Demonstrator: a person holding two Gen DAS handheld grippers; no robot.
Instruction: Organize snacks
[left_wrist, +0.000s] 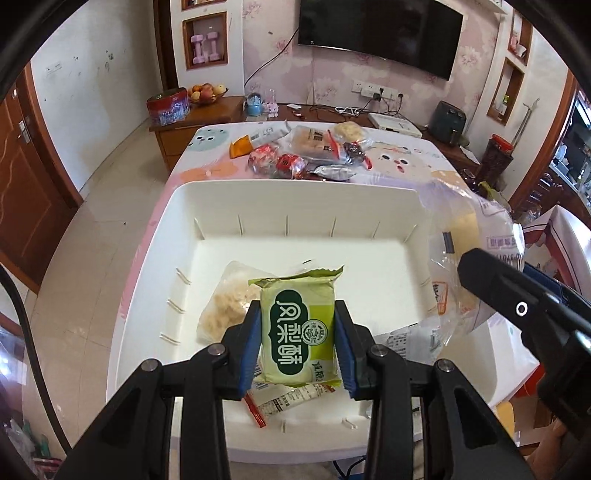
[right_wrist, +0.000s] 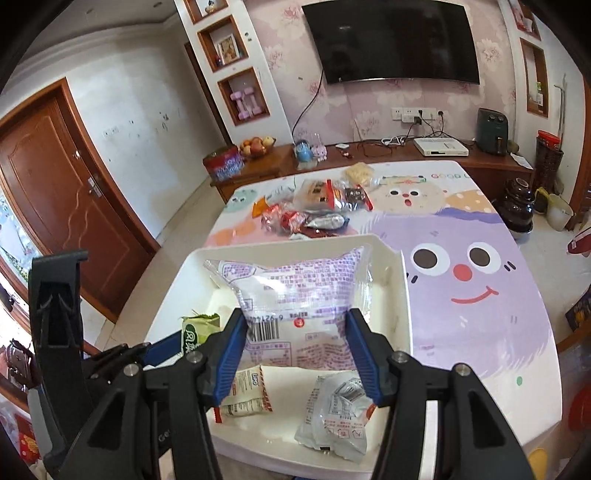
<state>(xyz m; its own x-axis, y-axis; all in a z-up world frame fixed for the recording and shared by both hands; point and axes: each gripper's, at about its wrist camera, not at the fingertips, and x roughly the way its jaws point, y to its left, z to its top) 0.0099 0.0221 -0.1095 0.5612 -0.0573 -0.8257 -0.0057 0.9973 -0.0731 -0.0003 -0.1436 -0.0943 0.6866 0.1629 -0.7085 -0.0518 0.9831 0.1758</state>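
Observation:
My left gripper (left_wrist: 298, 343) is shut on a green pineapple-cake packet (left_wrist: 297, 328), held just above the floor of the white bin (left_wrist: 295, 201). My right gripper (right_wrist: 295, 343) is shut on a large white and purple snack bag (right_wrist: 295, 295), held over the same bin (right_wrist: 404, 314). Inside the bin lie a clear packet of pale crumbly snack (left_wrist: 225, 306), a red-striped white sachet (right_wrist: 247, 391) and a silvery white packet (right_wrist: 336, 417). The purple bag (left_wrist: 476, 243) and the right gripper's body show at the right of the left wrist view.
A pile of loose snacks (right_wrist: 314, 210) lies on the cartoon-print tablecloth (right_wrist: 480, 295) beyond the bin. Behind the table stands a wooden sideboard (right_wrist: 388, 155) with a fruit bowl, a red tin and cables. A door is at the left.

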